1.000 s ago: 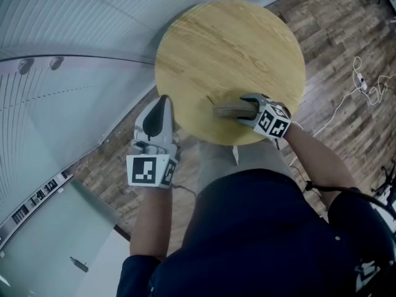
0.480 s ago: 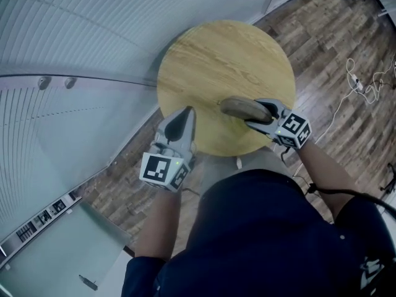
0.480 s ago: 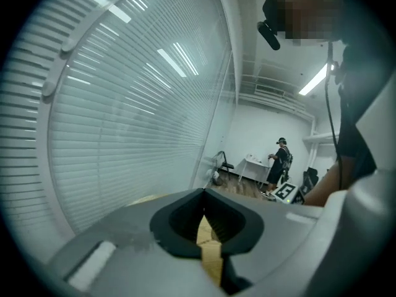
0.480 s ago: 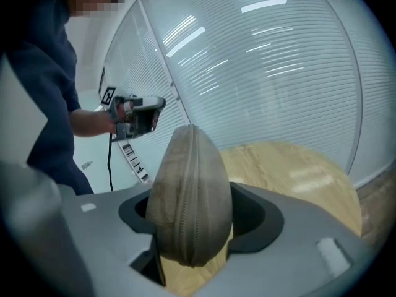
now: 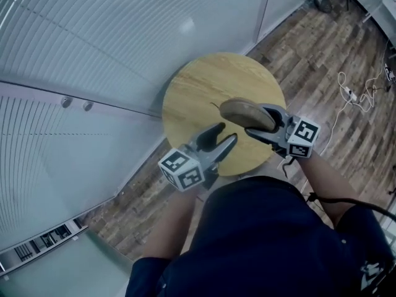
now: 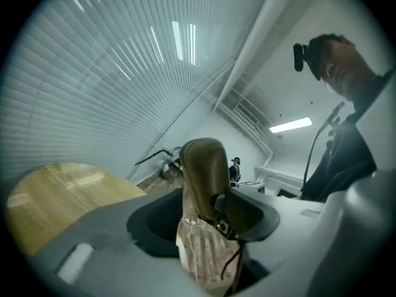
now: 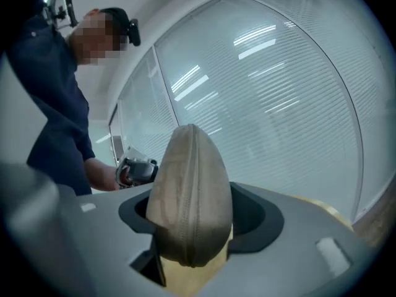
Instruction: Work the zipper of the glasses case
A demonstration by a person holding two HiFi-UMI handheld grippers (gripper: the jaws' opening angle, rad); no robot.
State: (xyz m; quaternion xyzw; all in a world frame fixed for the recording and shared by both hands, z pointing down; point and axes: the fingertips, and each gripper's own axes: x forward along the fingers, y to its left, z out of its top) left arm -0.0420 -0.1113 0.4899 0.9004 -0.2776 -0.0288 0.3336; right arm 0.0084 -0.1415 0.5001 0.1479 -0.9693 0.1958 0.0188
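Observation:
A brown zipped glasses case (image 5: 246, 114) hangs in the air over the near edge of the round wooden table (image 5: 198, 85), with my right gripper (image 5: 265, 121) shut on its right end. In the right gripper view the case (image 7: 189, 190) fills the gap between the jaws, and its zipper seam (image 7: 193, 166) runs down the middle. My left gripper (image 5: 221, 137) points at the case's free left end; its jaws have just been opening and stand spread. In the left gripper view the case (image 6: 203, 172) shows end-on beyond those jaws, with no pad pressing on it.
A slatted glass wall (image 5: 93, 48) curves along the left and back. Wood floor surrounds the table, with white cables (image 5: 349, 91) lying at the right. A distant person (image 6: 236, 165) stands far off in the left gripper view.
The right gripper has lifted the case off the table. The left gripper has swung in from the left toward the case and its jaws, shut before, now stand apart.

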